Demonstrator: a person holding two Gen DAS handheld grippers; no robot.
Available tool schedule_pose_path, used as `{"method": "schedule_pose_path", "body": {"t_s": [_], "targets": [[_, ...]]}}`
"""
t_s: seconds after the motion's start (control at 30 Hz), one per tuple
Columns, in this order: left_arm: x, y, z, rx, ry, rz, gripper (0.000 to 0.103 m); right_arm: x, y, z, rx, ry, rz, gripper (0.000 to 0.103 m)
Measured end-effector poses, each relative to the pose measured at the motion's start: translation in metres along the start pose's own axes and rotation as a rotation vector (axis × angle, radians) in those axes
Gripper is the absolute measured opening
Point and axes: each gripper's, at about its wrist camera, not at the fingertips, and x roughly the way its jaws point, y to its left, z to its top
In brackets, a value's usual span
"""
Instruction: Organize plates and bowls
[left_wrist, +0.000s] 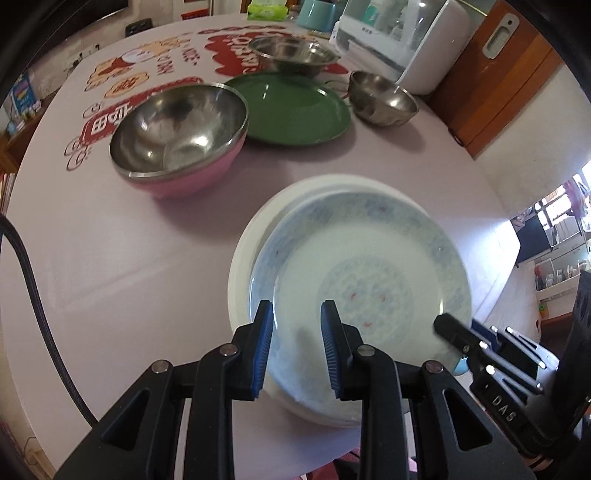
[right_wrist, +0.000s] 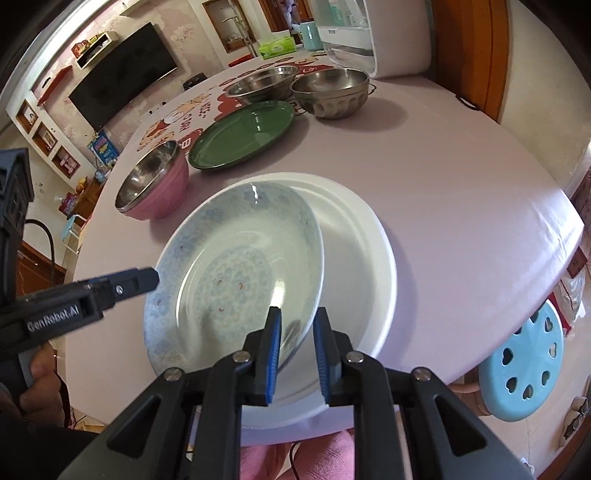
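The blue plate (right_wrist: 229, 266), pinched at 5 o'clock by the right gripper (right_wrist: 297, 350) (the left gripper's (left_wrist: 297, 347) hold cannot be told), could be dropped if its slick rim slips.

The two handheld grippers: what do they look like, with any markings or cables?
Both are black plastic scissor-style frames with silver pivot pins and ribbed blue pads on the fingers. The left gripper shows white "GenRobot.AI" lettering on its side in the right wrist view, and a braided black cable trails beside it. The right gripper shows "DAS" lettering in the left wrist view.
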Motion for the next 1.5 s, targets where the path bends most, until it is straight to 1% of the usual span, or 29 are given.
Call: {"method": "schedule_pose_path", "body": {"t_s": [0.17,0.23,0.33,0.4,0.67,0.83,0.9,0.93,0.97,1.0,1.07,1.13,1.2,1.33,1.4,1.43,1.47,1.5], "targets": [[-0.006,0.002,0.005,0.005,-0.014,-0.003,0.026,-0.004,-0.008,-0.003,0.044,-0.008,-0.050,0.017],[-0.007,0.003,0.005,0.009,-0.018,-0.004,0.026,-0.010,-0.008,-0.004,0.055,-0.041,-0.044,0.017],[-0.013,0.005,0.006,0.015,-0.026,-0.011,0.026,-0.020,-0.003,-0.003,0.059,-0.084,-0.048,0.017],[-0.018,0.007,0.005,0.024,-0.034,-0.015,0.026,-0.024,0.000,-0.002,0.064,-0.096,-0.050,0.017],[-0.041,0.020,-0.001,0.051,-0.062,-0.039,0.030,-0.030,0.021,-0.004,0.068,-0.116,-0.062,0.017],[-0.055,0.035,-0.009,0.064,-0.068,-0.045,0.032,-0.031,0.039,-0.009,0.078,-0.121,-0.063,0.018],[-0.060,0.042,-0.012,0.068,-0.066,-0.044,0.038,-0.032,0.046,-0.010,0.083,-0.125,-0.060,0.021],[-0.063,0.047,-0.014,0.071,-0.068,-0.040,0.040,-0.032,0.050,-0.010,0.085,-0.129,-0.060,0.024],[-0.066,0.050,-0.015,0.075,-0.072,-0.032,0.045,-0.032,0.054,-0.010,0.086,-0.135,-0.059,0.028],[-0.069,0.054,-0.015,0.079,-0.078,-0.024,0.047,-0.032,0.057,-0.010,0.088,-0.140,-0.058,0.030],[-0.074,0.063,-0.016,0.081,-0.086,-0.017,0.048,-0.030,0.064,-0.011,0.095,-0.146,-0.054,0.036],[-0.077,0.072,-0.017,0.077,-0.087,-0.013,0.049,-0.028,0.072,-0.011,0.105,-0.144,-0.049,0.039],[-0.080,0.081,-0.017,0.076,-0.083,-0.010,0.055,-0.026,0.078,-0.012,0.109,-0.142,-0.040,0.042],[-0.084,0.100,-0.017,0.068,-0.068,-0.021,0.061,-0.021,0.089,-0.011,0.114,-0.129,-0.034,0.047],[-0.085,0.106,-0.016,0.068,-0.059,-0.015,0.064,-0.019,0.095,-0.008,0.120,-0.125,-0.023,0.051],[-0.086,0.108,-0.016,0.074,-0.058,-0.006,0.065,-0.019,0.097,-0.008,0.121,-0.126,-0.021,0.055],[-0.086,0.109,-0.015,0.079,-0.058,0.002,0.068,-0.019,0.100,-0.006,0.121,-0.128,-0.019,0.058],[-0.087,0.111,-0.015,0.083,-0.057,0.007,0.071,-0.019,0.102,-0.004,0.120,-0.129,-0.016,0.060]]}}
